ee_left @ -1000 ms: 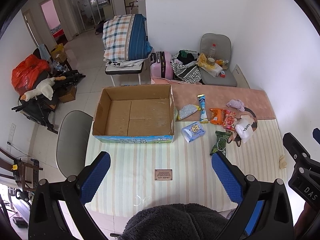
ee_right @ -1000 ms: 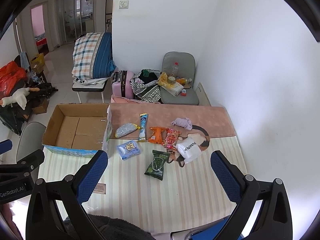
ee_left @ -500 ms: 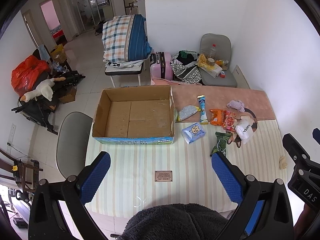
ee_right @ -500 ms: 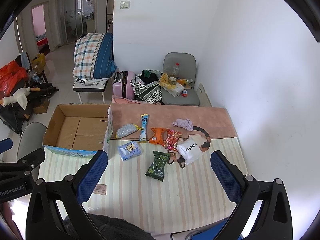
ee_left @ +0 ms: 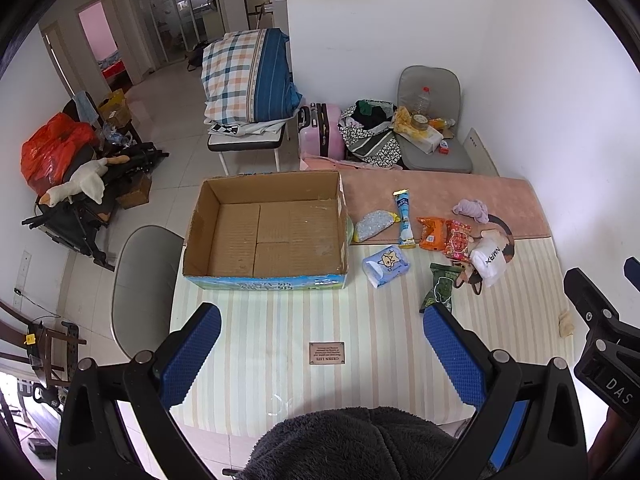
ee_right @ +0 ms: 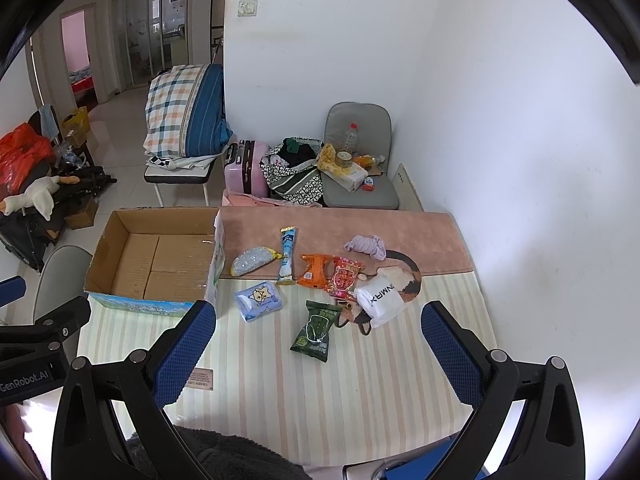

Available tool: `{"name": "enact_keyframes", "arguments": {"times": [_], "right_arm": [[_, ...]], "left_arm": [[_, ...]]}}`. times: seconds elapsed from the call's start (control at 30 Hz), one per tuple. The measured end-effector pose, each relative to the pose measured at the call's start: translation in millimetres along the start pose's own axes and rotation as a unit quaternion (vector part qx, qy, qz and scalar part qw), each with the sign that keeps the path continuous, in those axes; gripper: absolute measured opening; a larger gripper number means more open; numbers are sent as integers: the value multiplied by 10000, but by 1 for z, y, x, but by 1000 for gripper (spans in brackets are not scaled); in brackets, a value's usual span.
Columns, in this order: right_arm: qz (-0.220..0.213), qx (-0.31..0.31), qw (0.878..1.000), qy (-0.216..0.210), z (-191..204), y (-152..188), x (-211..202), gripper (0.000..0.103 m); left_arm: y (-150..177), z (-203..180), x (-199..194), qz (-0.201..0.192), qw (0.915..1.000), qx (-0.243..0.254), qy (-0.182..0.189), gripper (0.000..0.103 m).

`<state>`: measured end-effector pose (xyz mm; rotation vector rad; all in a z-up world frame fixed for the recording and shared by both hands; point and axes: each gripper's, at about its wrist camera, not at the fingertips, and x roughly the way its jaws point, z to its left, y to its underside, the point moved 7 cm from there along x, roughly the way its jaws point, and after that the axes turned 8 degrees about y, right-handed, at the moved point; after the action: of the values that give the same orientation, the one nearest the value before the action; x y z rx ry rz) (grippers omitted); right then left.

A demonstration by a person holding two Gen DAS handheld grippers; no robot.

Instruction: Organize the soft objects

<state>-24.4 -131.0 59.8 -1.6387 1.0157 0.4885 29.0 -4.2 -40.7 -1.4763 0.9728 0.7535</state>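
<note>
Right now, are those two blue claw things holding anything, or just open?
Left gripper: open, holding nothing, above the striped table.
Right gripper: open, holding nothing, above the green snack packet.

A cardboard box (ee_left: 264,236) sits on the left part of the counter (ee_left: 280,328), open side up. To its right the soft things lie in a loose row: a mesh pouch (ee_left: 371,225) just beside the box wall, then a long tube packet (ee_left: 404,219), two snack packets (ee_left: 432,233) touching each other, and a bundled cloth (ee_left: 472,210) behind them. A tissue pack (ee_left: 385,265) and another snack bag (ee_left: 439,287) lie nearer the front edge. A chair (ee_left: 144,280) stands left of the counter.
</note>
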Motion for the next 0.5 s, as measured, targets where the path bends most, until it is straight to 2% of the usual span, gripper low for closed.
{"name": "enact_keyframes", "arguments": {"times": [0.5], "right_arm": [[27, 18, 10000, -1, -1, 3, 4, 103]], "left_arm": [[-7, -1, 3, 11, 10000, 23, -4, 103]]}}
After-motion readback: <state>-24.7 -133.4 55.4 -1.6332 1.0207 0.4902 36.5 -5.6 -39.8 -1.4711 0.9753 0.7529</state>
